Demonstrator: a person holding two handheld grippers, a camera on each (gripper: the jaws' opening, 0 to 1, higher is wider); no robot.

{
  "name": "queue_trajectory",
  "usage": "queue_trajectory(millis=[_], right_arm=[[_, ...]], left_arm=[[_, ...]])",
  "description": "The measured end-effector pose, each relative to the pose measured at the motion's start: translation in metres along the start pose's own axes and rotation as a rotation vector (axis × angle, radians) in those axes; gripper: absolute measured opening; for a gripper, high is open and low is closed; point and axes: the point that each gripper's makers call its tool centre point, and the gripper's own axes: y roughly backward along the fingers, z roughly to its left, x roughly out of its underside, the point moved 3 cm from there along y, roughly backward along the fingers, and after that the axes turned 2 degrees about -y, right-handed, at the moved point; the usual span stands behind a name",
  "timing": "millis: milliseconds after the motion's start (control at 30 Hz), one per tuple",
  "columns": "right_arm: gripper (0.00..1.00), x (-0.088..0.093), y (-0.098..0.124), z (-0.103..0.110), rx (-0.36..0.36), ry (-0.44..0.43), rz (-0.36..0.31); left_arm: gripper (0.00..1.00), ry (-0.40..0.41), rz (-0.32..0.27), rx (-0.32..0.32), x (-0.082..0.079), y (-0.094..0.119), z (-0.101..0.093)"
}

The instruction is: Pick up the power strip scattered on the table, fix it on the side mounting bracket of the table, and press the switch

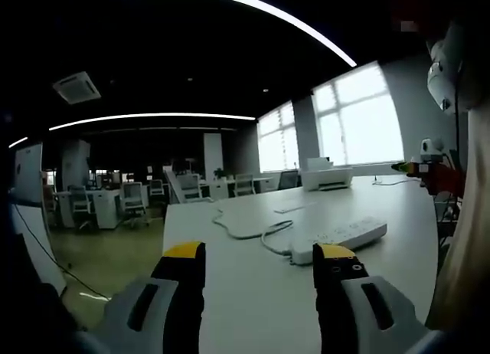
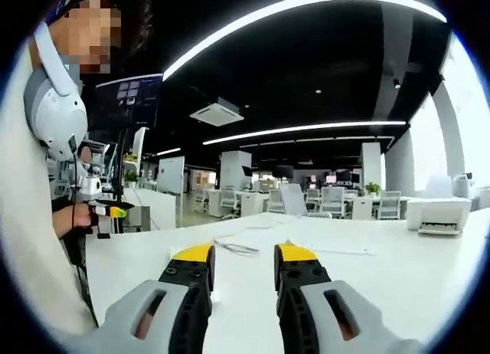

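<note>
The white bench (image 1: 253, 293) filled the near field in the left gripper view and ran far toward the windows (image 1: 360, 116). A white printer (image 1: 325, 174) sat at its far end. The power strip (image 1: 341, 237) lay flat on the bench, just beyond the right jaw, its cord (image 1: 245, 230) looping left. Left tongs (image 1: 260, 254) were released, jaws well apart, holding nothing. In the right gripper view, right tongs (image 2: 243, 256) were also released, over bare bench (image 2: 398, 285).
</note>
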Motion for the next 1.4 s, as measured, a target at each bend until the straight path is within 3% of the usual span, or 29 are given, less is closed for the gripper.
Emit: queue_trajectory(millis=[567,967,1400], right_arm=[[0.34,0.004,-0.002,0.010,-0.074,0.037,0.055],[0.38,0.005,-0.007,0.017,-0.132,0.050,0.097],[0.48,0.015,-0.016,0.029,-0.187,0.051,0.135]], left_arm=[[0.61,0.009,0.018,0.030,0.006,0.001,-0.006],[0.62,0.012,0.029,0.106,0.006,0.001,-0.013],[0.62,0.012,0.041,0.110,0.006,0.004,-0.013]])
